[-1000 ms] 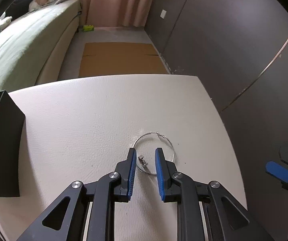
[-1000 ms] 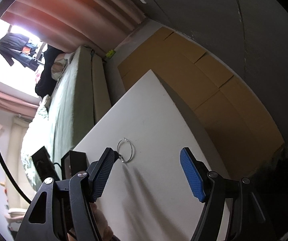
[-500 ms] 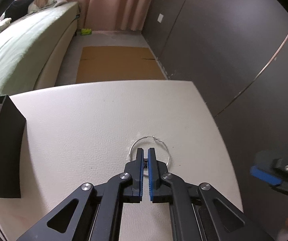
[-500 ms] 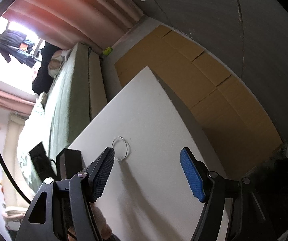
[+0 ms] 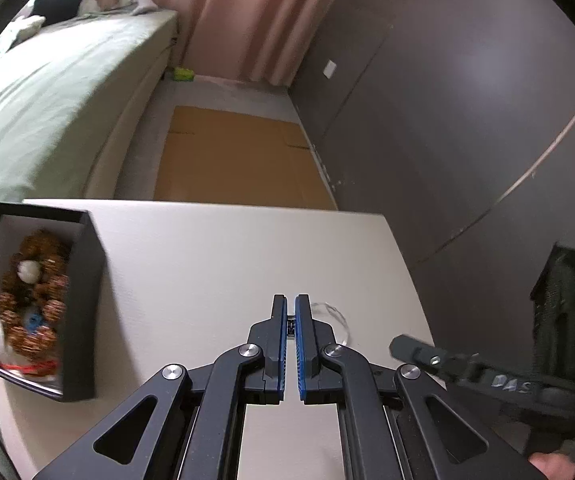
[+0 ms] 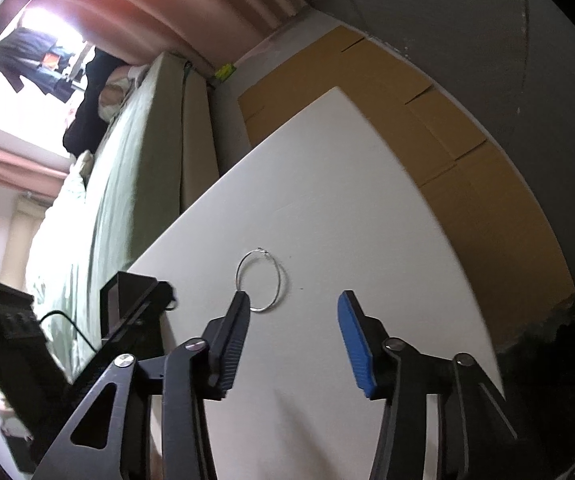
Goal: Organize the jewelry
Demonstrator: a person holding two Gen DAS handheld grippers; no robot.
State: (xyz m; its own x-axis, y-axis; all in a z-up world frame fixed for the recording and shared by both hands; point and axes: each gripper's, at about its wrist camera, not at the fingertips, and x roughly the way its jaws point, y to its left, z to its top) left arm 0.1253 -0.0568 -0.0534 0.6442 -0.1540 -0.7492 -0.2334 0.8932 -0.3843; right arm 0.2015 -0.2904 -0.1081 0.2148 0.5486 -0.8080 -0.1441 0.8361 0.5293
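My left gripper (image 5: 291,300) is shut on the clasp of a thin silver hoop bracelet (image 5: 337,314), whose wire loop shows blurred just right of the fingers above the white table (image 5: 207,260). A black jewelry box (image 5: 35,300) with beaded pieces inside stands open at the left. In the right wrist view a silver hoop (image 6: 262,280) lies on the table (image 6: 327,184) just ahead of my right gripper (image 6: 293,300), which is open and empty. The left gripper's body shows there at the left (image 6: 135,304).
A bed with a green cover (image 5: 47,92) runs along the left. Brown cardboard (image 5: 239,156) lies on the floor beyond the table's far edge. A dark wall (image 5: 467,120) stands at the right. The right gripper's finger (image 5: 447,364) shows at the lower right.
My left gripper closed on the hoop's clasp and has lifted and swung left, so the box interior now shows. The right gripper stays open and has moved closer to the hoop.
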